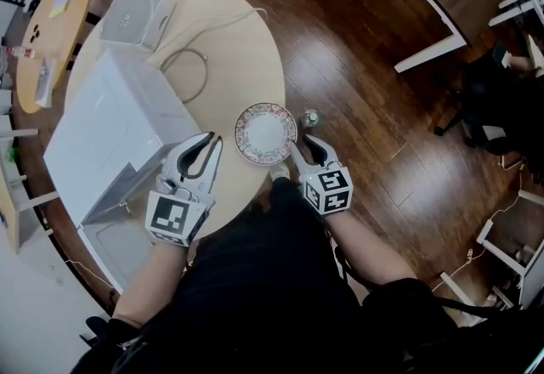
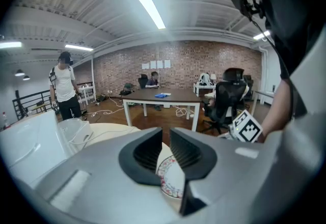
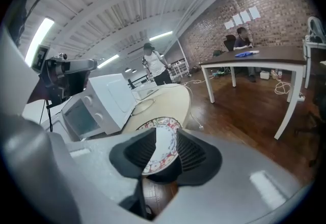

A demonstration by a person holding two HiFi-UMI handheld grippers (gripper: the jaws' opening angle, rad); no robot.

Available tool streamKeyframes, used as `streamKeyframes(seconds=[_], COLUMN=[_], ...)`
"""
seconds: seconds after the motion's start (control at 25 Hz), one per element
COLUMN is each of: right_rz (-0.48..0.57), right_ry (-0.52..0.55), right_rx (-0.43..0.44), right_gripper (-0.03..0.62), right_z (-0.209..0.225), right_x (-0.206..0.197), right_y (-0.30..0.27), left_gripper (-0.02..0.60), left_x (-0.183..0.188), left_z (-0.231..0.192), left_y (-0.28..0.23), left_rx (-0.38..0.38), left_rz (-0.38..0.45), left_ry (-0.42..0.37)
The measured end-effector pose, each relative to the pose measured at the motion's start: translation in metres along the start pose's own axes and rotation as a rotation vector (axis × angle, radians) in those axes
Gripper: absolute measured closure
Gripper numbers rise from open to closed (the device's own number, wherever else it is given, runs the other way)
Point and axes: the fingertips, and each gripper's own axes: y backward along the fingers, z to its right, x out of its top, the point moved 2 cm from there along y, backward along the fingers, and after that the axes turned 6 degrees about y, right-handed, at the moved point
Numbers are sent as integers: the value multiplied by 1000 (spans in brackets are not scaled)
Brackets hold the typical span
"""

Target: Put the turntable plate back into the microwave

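Plate [image 3: 162, 149] edge lies half hidden between parted jaws of right gripper [image 3: 166, 131].

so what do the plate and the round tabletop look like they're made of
Plate: probably glazed ceramic, going by the smooth white centre and the red patterned rim, though melamine or glass can't be ruled out. Tabletop: pale beige, smooth, matte and even in colour, so likely laminate or light wood veneer.

floral-rimmed plate [image 1: 266, 133], flat — beside white microwave [image 1: 119, 130]
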Motion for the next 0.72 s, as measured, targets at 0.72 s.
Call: streamKeyframes(seconds=[0.72], right_rz=[-103], right_ry=[-83], right_rx=[8], right_gripper=[413], right_z=[19], right_x=[-30], right_y=[-42], left_gripper=[529], left_x=[13], left_z=[-6], left_y=[-6], left_rx=[3], left_rz=[-28], left_ry=[31])
